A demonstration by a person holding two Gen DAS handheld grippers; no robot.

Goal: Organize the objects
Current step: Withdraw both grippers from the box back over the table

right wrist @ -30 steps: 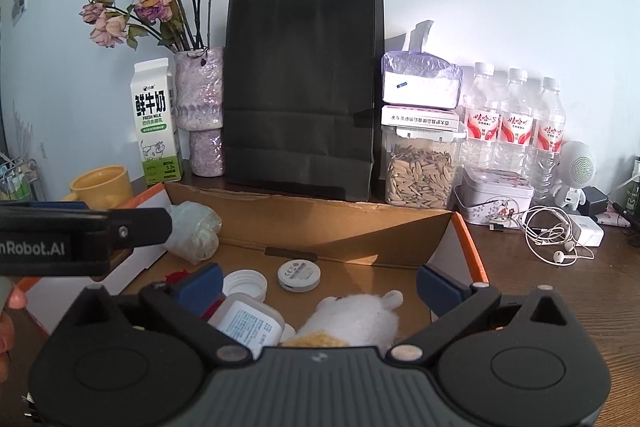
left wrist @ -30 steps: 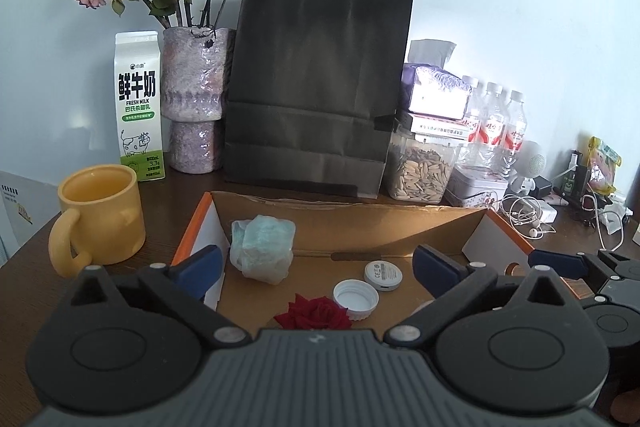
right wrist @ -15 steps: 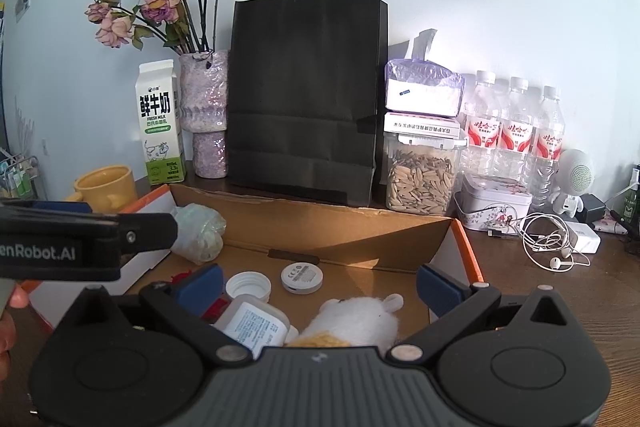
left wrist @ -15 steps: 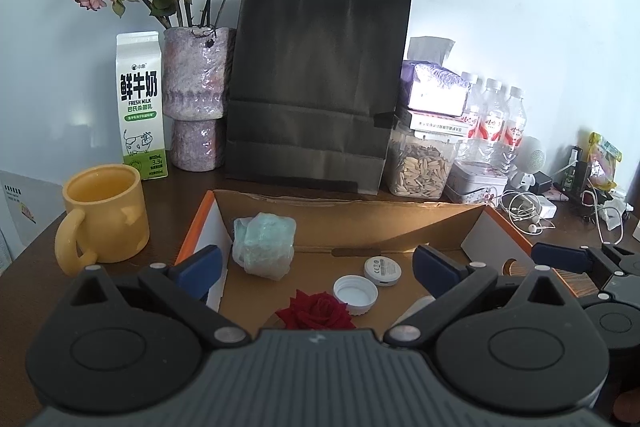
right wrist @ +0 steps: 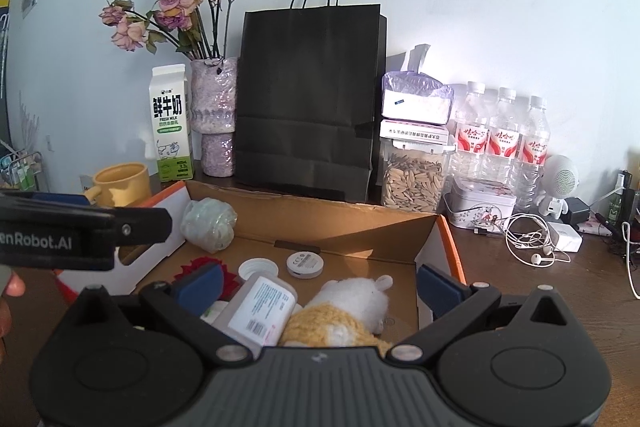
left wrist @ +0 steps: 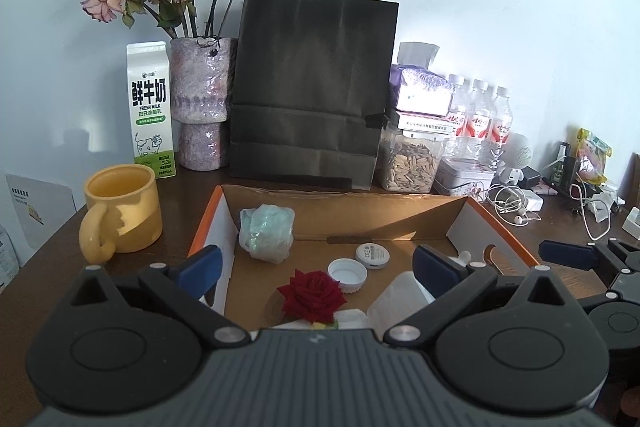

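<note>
The box point(left wrist: 344, 211) sits on the counter point(left wrist: 176, 195), right in front of both tools. Inside it, between the fingers of the left tool point(left wrist: 320, 265), lie a red rose point(left wrist: 312, 295) and a white cap point(left wrist: 347, 273). A round white disc point(left wrist: 372, 254) lies just past the cap. A crumpled bag point(left wrist: 267, 231) sits farther back, toward the left finger. Between the fingers of the right tool point(right wrist: 318, 285) lie a white bottle point(right wrist: 260, 309) and a plush toy point(right wrist: 352, 311), touching each other. Both tools are wide open and hold nothing. A yellow mug point(left wrist: 122, 211) stands left of the box. Behind the box stand a black bag point(left wrist: 312, 91), a milk carton point(left wrist: 150, 111) and a vase point(left wrist: 202, 103).
</note>
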